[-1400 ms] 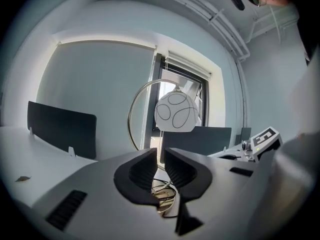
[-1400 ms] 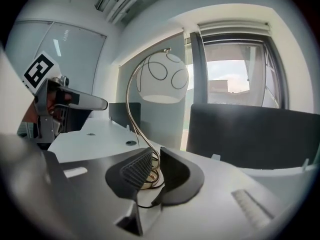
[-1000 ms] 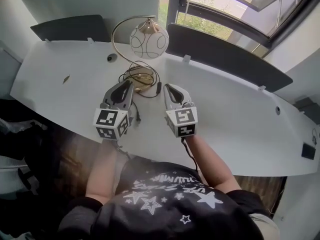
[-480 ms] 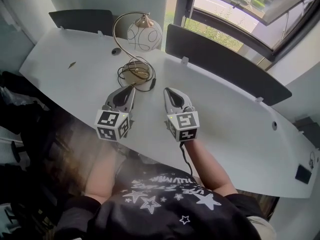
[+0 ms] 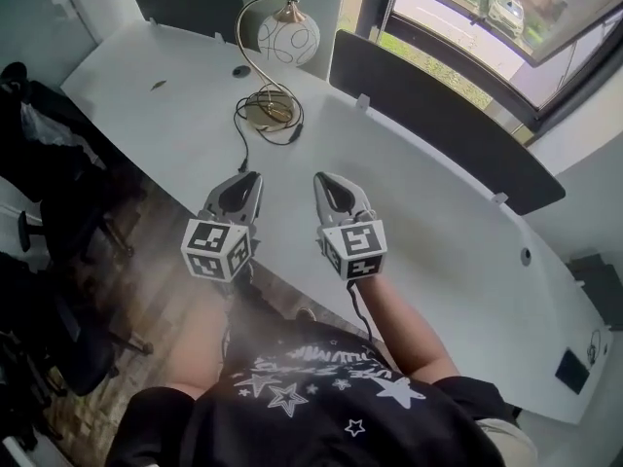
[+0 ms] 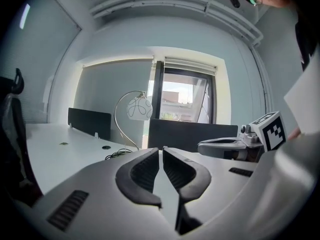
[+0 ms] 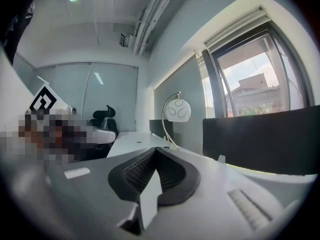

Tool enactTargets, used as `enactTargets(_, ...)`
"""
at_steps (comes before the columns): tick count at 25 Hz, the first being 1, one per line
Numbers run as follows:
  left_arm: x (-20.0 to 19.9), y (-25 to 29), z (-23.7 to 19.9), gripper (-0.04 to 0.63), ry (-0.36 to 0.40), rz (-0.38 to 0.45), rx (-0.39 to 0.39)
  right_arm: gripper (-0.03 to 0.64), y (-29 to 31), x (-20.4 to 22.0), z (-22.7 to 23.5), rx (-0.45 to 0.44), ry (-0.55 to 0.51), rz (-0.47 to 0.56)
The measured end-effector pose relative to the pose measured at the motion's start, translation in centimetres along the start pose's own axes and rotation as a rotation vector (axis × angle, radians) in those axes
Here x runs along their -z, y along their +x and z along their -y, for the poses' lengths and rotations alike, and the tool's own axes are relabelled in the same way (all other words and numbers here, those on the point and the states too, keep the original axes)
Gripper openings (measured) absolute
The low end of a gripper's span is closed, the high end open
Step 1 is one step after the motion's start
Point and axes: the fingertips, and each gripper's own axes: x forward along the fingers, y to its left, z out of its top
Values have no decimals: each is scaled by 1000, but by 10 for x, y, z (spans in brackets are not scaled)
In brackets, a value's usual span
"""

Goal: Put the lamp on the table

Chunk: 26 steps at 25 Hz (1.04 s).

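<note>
**A:** Grey plastic comes first, nearest us: the left gripper (image 5: 251, 178) and the right gripper (image 5: 322, 177), side by side over the near edge of the white table (image 5: 438, 202). How do the jaws stand?

**B:** Both pairs are closed and empty. The left gripper view shows its jaws meeting at the tips, with only a sliver of light behind them and nothing in between. The right pair is pressed flat together, with nothing in it either.

**A:** So neither has the lamp?

**B:** No. The lamp (image 5: 288, 39) stands upright on the table, well apart from both grippers, towards the far end. Its round brass base (image 5: 270, 111) sits flat on the white top. A thin curved stem (image 5: 238, 35) arches over from it. A black cord (image 5: 241, 136) lies in loose loops round the base and trails towards the near edge. Beyond it are a dark panel (image 5: 428, 115) and the window (image 5: 467, 8).

**A:** Which step is this, then?

**B:** As I read it, the placing is done. The lamp is on the table, standing free, and both hands are clear of it.

**A:** And next?

**B:** Very little, I'd judge. If it needs shifting, that would mean reaching across, opening one pair of jaws and taking the stem low down or the base. The lamp looks top-heavy, so a high grip could tip it. The grippers should also keep clear of the cord, since a snag could drag the lamp over.
</note>
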Motion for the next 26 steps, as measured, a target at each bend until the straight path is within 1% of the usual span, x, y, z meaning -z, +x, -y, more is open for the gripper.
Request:
enactTargets(5,11,-26,12,31,-25,-2,-44,2,-18,9,-16,-48,-21,-26)
enactTargets(10,22,-47,13,31,-28,-10,-70,0,-25,31,-29,-72,-10,-86)
enactTargets(13,29,-62,8,31,-31,-15,-84,0,-30,44,-38,-82,-22,-117)
enactTargets(18,44,-111,-4,31,-82,-17,-131,1,-47,62,-64,-101,-38,-176)
enactTargets(22,47,-146,-5,31,-85,-19,-141,0,-55,51,-82,-77,-19,-152)
enactTargets(26,46,-187,-10,31,-92,3,-157,1,-59,34,-116,-90,-59,-116)
